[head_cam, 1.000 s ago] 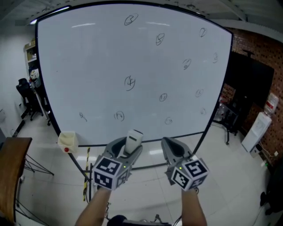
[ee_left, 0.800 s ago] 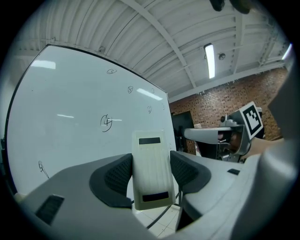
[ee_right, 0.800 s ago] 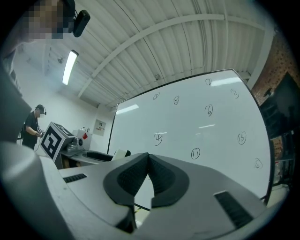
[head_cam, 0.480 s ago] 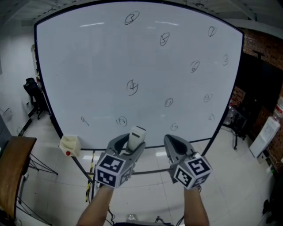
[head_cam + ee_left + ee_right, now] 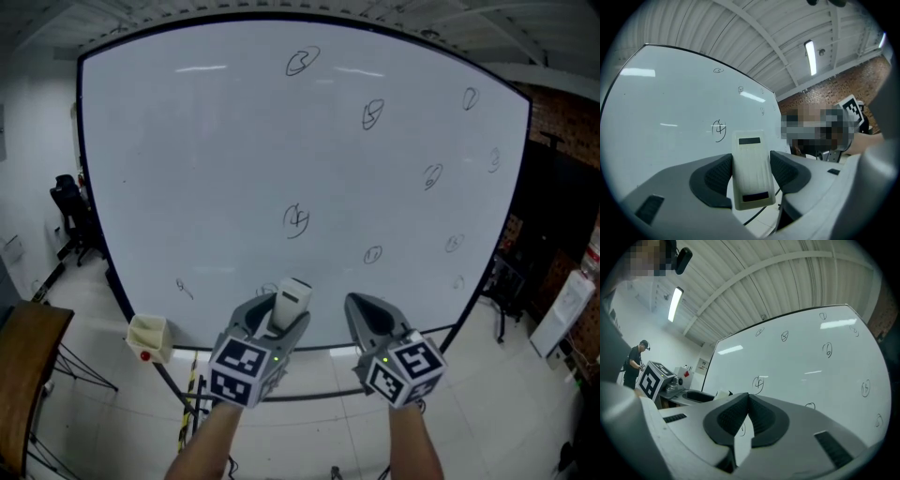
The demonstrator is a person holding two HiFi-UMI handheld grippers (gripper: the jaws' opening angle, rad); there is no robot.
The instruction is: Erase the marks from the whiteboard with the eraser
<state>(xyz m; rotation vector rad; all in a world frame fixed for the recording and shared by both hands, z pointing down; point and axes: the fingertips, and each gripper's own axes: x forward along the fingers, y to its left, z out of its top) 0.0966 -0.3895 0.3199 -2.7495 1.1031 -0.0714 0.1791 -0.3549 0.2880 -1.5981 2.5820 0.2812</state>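
Note:
A large whiteboard [image 5: 187, 169] fills the head view, bearing several small circled pen marks, such as one near the middle [image 5: 296, 221] and one at the top [image 5: 300, 62]. My left gripper [image 5: 281, 317] is shut on a white eraser [image 5: 292, 302], held upright just in front of the board's lower edge. The left gripper view shows the eraser [image 5: 750, 168] between both pads, with the middle mark [image 5: 719, 129] beyond it. My right gripper [image 5: 367, 319] hangs beside it, shut and empty; the right gripper view shows its tips [image 5: 749, 398] touching.
A small cream holder with a red object [image 5: 148, 334] hangs at the board's lower left. A wooden table [image 5: 23, 375] stands at far left, office chairs [image 5: 70, 211] behind it. Brick wall and a water dispenser [image 5: 562, 305] lie to the right. A person [image 5: 635, 363] stands far off.
The head view has tilted so the board and its marks slid downward and slightly right in frame. Both grippers stay low in front of the board, the eraser still held.

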